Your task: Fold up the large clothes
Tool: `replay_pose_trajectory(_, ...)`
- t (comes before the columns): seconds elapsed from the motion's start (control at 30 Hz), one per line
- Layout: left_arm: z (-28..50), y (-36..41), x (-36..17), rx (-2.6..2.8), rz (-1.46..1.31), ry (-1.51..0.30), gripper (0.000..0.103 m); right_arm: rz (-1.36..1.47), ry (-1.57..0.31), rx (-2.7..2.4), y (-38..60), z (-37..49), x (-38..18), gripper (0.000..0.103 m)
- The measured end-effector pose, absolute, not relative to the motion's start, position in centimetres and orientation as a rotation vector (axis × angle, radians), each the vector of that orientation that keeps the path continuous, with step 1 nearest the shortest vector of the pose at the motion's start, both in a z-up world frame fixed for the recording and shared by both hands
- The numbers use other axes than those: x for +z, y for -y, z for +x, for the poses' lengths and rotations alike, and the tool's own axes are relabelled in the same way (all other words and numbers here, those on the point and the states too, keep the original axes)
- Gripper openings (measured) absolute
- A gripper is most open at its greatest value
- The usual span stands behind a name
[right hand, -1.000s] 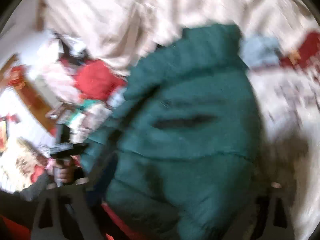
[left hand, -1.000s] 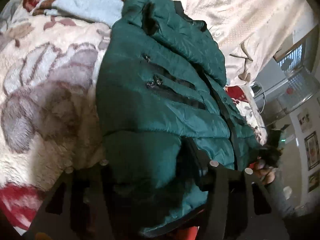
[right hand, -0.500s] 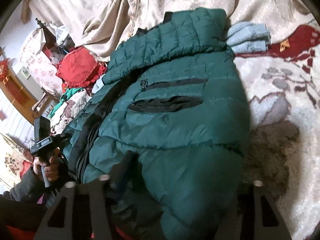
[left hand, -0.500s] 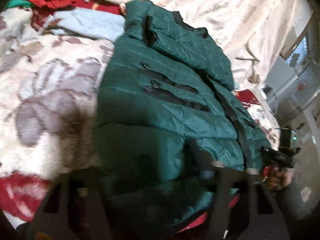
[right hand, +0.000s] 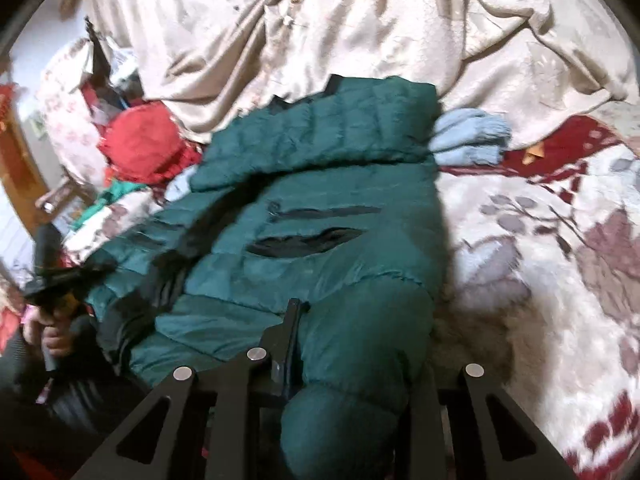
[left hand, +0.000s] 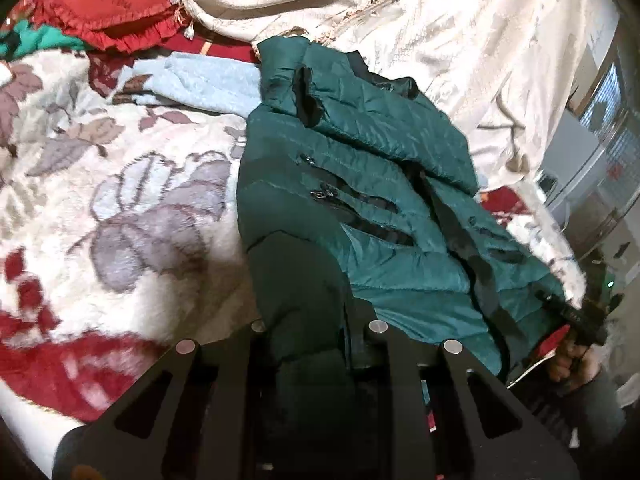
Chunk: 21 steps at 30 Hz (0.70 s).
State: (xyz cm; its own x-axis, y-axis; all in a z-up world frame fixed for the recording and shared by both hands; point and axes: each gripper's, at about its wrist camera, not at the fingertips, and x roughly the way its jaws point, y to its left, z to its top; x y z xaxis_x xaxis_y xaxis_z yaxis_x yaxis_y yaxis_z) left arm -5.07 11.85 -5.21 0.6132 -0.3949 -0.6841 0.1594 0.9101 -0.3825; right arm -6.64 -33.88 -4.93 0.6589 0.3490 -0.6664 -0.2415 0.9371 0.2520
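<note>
A dark green puffer jacket [left hand: 360,184] lies front up on a floral blanket, its collar at the far end; it also shows in the right wrist view [right hand: 320,208]. My left gripper [left hand: 308,344] is shut on the jacket's near left hem corner, the fabric bunched between its fingers. My right gripper [right hand: 352,376] is shut on the jacket's near right hem corner. Each gripper shows small in the other's view, the right one [left hand: 580,316] and the left one [right hand: 56,280], both at the jacket's bottom edge.
A floral white and red blanket [left hand: 120,208] covers the bed. A cream bedspread [right hand: 360,32] is heaped at the back. A light blue garment [left hand: 200,84] lies by the jacket's collar, and a red cushion [left hand: 108,0] beyond it.
Both grippers have closed on the jacket's hem and drawn it toward me; the bottom corners now bunch up between the fingers.
</note>
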Motion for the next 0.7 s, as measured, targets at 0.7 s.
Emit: replay_pose_trajectory(0.7, -6.4, -5.3, -6.8, 0.111, -0.009, -0.810, 0.018, 0.125, -0.870, 0.183, 32.1, -4.5, -7.2, 0.024)
